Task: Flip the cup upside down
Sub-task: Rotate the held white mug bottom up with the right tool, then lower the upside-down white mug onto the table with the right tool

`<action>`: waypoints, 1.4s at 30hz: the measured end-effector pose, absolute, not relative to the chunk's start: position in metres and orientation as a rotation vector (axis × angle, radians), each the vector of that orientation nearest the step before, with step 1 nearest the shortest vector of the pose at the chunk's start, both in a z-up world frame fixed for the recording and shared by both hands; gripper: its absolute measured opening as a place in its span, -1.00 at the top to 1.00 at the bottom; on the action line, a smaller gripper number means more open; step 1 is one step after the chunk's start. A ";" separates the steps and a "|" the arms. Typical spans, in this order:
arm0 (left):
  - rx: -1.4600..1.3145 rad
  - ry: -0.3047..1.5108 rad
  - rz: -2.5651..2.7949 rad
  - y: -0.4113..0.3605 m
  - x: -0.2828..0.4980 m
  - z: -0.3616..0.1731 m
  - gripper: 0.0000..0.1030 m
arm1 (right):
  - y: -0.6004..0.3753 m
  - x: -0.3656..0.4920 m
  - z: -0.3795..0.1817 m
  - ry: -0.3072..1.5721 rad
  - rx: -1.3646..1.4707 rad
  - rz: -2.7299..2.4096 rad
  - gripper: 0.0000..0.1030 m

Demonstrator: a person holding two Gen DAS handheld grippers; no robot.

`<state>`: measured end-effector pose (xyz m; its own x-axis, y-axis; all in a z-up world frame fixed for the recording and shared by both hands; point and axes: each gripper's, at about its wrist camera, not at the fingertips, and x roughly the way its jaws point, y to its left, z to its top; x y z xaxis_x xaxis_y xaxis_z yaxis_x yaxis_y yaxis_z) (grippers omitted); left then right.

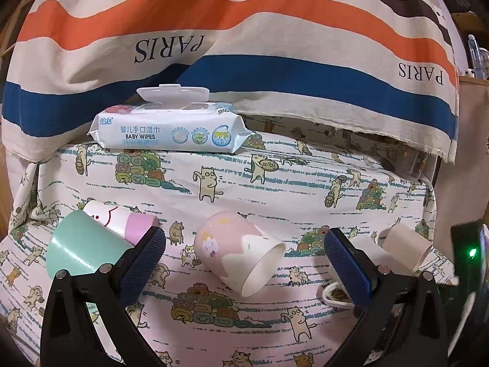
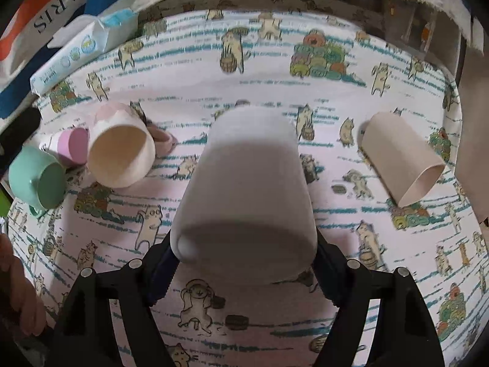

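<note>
**A:** Right gripper (image 2: 244,253)?

**B:** Pinching the white cup (image 2: 244,177) by its wide end, narrow end pointing toward 12. Over the cloth (image 2: 244,315) or resting on it, hard to say. Mouth or base nearest the camera, also hard to say: too shaded.

**A:** Best way to turn it?

**B:** Probably lift clear, roll the wrist half a turn, set the rim down flat, then let go. Firm pinch needed, since the smooth wall looks likely to slip.

**A:** Left gripper (image 1: 244,238)?

**B:** Spread wide, holding nothing. Pink cup (image 1: 238,250) on its side just beyond the fingers.

**A:** Room, from the right view?

**B:** Bare cloth close around the white cup and on toward 12. Crowded at 9 to 10: green cup (image 2: 36,177), lilac cup (image 2: 75,145) and the pink cup, bunched together. Beige cup (image 2: 403,159) at 2, on its side, apart. Farther off at 11, wipes (image 2: 76,52). Past those, a striped drape (image 2: 61,9) over the far edge. Better to keep the swing away from 10.
</note>
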<state>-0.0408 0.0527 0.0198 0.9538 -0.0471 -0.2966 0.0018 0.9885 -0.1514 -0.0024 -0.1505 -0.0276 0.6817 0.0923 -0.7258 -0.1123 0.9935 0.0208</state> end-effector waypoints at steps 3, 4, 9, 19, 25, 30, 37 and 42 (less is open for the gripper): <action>-0.147 0.298 -0.024 0.053 -0.042 0.021 -1.00 | -0.151 0.001 -0.015 0.763 -0.051 0.127 -0.52; -0.146 0.296 -0.024 0.052 -0.042 0.021 -1.00 | -0.150 0.002 -0.011 0.751 -0.063 0.124 -0.52; -0.150 0.293 -0.018 0.054 -0.043 0.022 -1.00 | -0.144 0.012 0.004 0.725 -0.092 0.146 -0.51; -0.173 0.295 -0.013 0.059 -0.043 0.023 -1.00 | -0.141 0.025 0.010 0.716 -0.079 0.158 -0.49; -0.176 0.294 -0.010 0.059 -0.044 0.022 -1.00 | -0.139 0.026 0.015 0.653 -0.064 0.167 -0.49; -0.165 0.297 -0.005 0.058 -0.043 0.020 -1.00 | -0.140 0.029 0.009 0.565 -0.052 0.153 -0.49; -0.163 0.305 -0.015 0.056 -0.043 0.018 -1.00 | -0.143 0.034 -0.006 0.582 -0.043 0.149 -0.49; -0.166 0.311 -0.017 0.056 -0.042 0.017 -1.00 | -0.142 0.033 -0.011 0.579 -0.062 0.149 -0.50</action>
